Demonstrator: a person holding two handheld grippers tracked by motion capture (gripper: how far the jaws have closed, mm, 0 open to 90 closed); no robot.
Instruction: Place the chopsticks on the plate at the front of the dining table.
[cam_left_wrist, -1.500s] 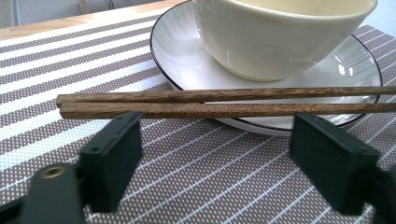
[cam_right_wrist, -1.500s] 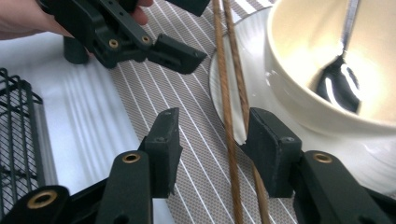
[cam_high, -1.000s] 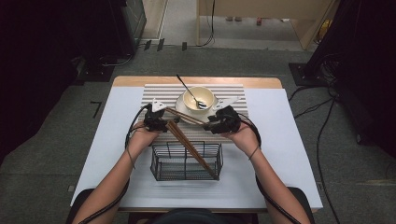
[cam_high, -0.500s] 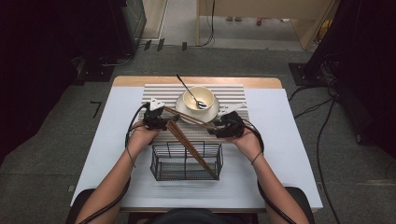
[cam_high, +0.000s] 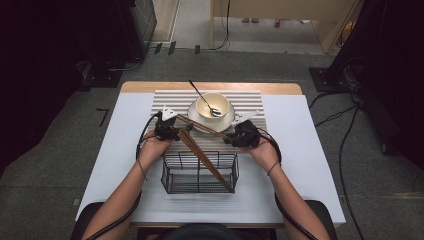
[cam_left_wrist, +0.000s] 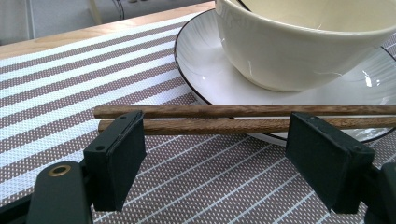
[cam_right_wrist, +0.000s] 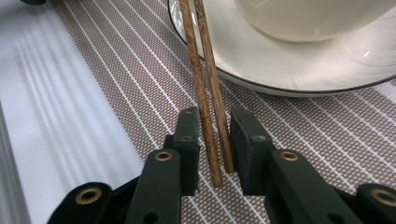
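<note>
Squeezing two chopsticks (cam_right_wrist: 208, 100) w/ right gripper (cam_right_wrist: 214, 140), fingers having just been closing on them. Lying at 6 o'clock of plate (cam_high: 227, 119), on mat (cam_high: 165, 100). Left gripper (cam_left_wrist: 215, 154) fingers staying wide, sticks betw. them.

The high view is looking forward and down from above the person's side, taking in the whole table (cam_high: 300, 150) and surrounding floor from far off. The left gripper view is riding low and close, looking level along its jaws across the striped mat (cam_left_wrist: 70, 70) toward the plate (cam_left_wrist: 205, 79) and bowl (cam_left_wrist: 299, 46). The right gripper view is looking steeply down at close range onto the same mat (cam_right_wrist: 116, 84) and plate (cam_right_wrist: 280, 65). All three views are sharing the pair of chopsticks (cam_high: 202, 126) (cam_left_wrist: 224, 117) (cam_right_wrist: 205, 84) lying against the plate's rim.
</note>
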